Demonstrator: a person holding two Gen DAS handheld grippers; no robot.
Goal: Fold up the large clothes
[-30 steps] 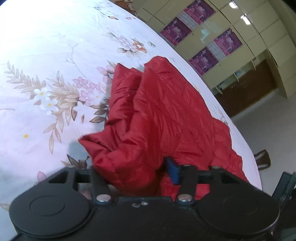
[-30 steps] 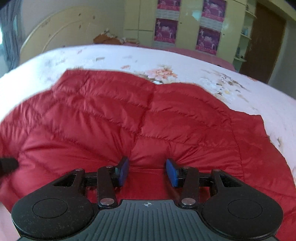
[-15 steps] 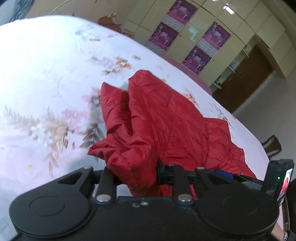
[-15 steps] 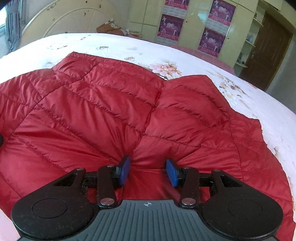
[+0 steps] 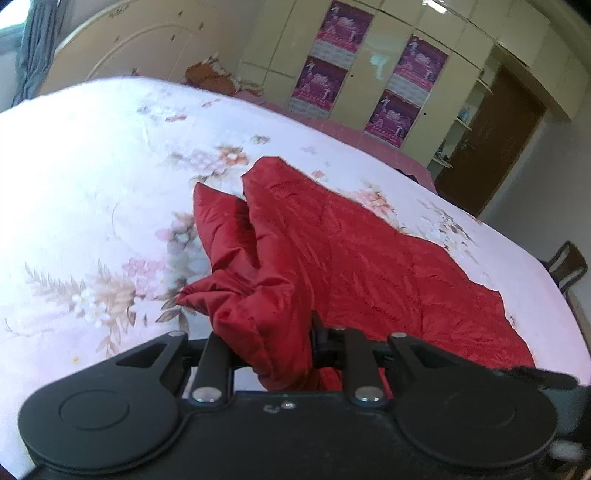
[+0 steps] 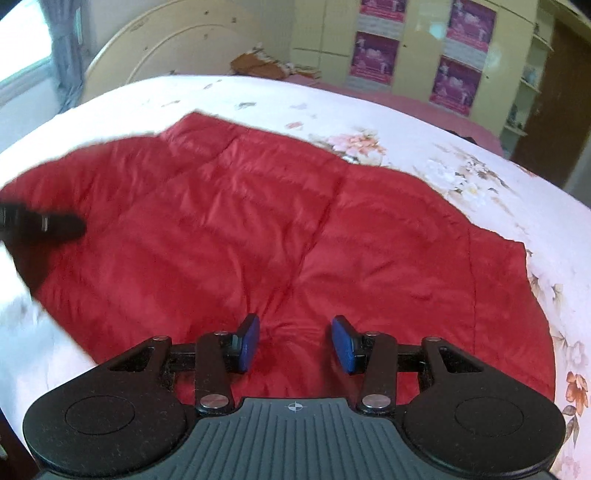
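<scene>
Red quilted jacket (image 6: 280, 236) lies spread on the floral bedsheet (image 5: 92, 177) | left gripper (image 5: 273, 343) clenched on a bunched fold of the jacket's edge, fabric filling the gap between its fingers | right gripper (image 6: 293, 341) released, blue pads (image 6: 247, 341) apart over the near hem | wardrobe (image 6: 413, 44) with posters, doors closed, contents hidden.

left tool (image 5: 275, 350): bottom centre, fingers clamped on a bunched fold of red quilted jacket (image 5: 332, 258) | jacket: spreads from centre to lower right over floral bed sheet (image 5: 92, 184) | posters (image 5: 347, 26): on cream wardrobe doors, top of frame
</scene>
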